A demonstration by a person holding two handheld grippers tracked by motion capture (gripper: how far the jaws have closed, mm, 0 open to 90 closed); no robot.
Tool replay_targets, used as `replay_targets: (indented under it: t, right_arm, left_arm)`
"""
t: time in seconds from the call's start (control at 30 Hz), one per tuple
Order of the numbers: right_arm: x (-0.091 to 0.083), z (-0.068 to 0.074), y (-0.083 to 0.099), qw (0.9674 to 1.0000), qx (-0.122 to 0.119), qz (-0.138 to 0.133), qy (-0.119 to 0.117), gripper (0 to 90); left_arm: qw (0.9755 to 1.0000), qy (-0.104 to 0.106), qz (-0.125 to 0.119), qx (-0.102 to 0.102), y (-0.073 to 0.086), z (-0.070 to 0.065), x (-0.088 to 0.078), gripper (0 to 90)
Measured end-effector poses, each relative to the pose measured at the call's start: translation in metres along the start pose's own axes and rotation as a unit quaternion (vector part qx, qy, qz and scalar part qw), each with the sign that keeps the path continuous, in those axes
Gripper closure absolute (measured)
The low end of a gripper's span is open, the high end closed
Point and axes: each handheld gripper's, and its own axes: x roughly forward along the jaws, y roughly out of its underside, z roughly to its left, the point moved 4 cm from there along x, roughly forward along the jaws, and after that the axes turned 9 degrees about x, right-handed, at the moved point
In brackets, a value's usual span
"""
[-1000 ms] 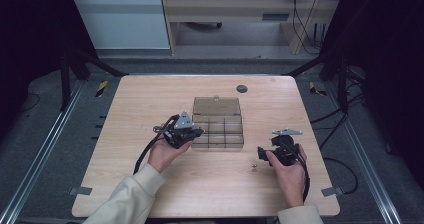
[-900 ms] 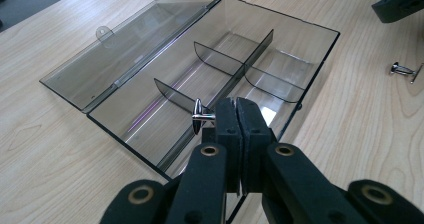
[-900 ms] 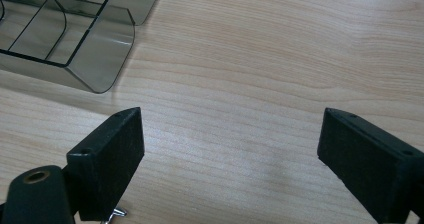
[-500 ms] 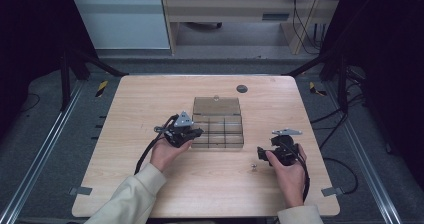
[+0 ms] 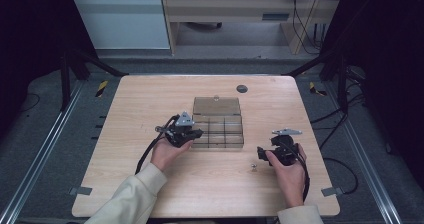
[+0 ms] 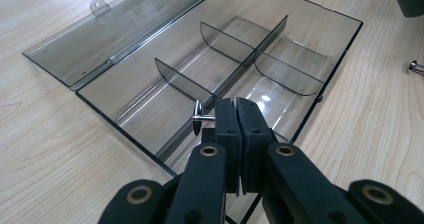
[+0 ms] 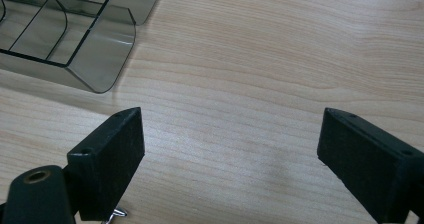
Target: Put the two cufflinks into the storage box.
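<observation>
Overhead, the wooden table (image 5: 150, 184) is spreading out under both of the person's hands, with a small dark round fitting (image 5: 242, 88) sitting near its far edge. At the middle of the table the smoky transparent organizer box (image 5: 218, 131) is lying open, its lid (image 5: 216, 106) folded back flat on the far side; the left gripper view is showing what the high view is blurring, namely the curved dividers splitting the tray (image 6: 280, 34) into compartments and the hanging tab on the lid (image 6: 80, 49). The left gripper (image 5: 186, 132) is hovering at the box's near left corner, and from above its jaws are too small to read, but its own camera is showing the left gripper (image 6: 237, 115) with its pads pressed together, pinching a small metal screw (image 6: 200, 117) by the shank so that the flat head is sticking out sideways above a near compartment. The right gripper (image 5: 266, 151) is sitting well to the right of the box, and its own view is showing the right gripper (image 7: 230, 144) with jaws standing wide apart over bare wood, nothing between them. Smallest of all, a second screw (image 5: 254, 167) is lying loose on the table just beside the right gripper; that second screw (image 7: 116, 214) is peeking in at the bottom edge of the right gripper view, and the left gripper view is catching it (image 6: 416, 67) at its right margin.
</observation>
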Motion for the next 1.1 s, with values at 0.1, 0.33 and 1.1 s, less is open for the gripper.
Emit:
replay_targets:
  t: [0.1,0.33,1.1]
  right_arm:
    - [0.000,0.000,0.000,1.0000,0.000,0.001,0.000,11.8]
    - [-0.001,-0.001,0.000,1.0000,0.002,0.000,0.001,11.9]
    - [-0.002,0.001,0.000,1.0000,-0.006,-0.005,0.003,12.6]
  left_arm:
    - [1.0000,0.000,0.003,0.002,0.000,-0.001,0.001,88.7]
    - [1.0000,0.004,0.003,-0.001,-0.001,-0.001,0.004,87.3]
    - [0.9992,-0.030,-0.001,0.026,-0.012,-0.012,-0.016,57.3]
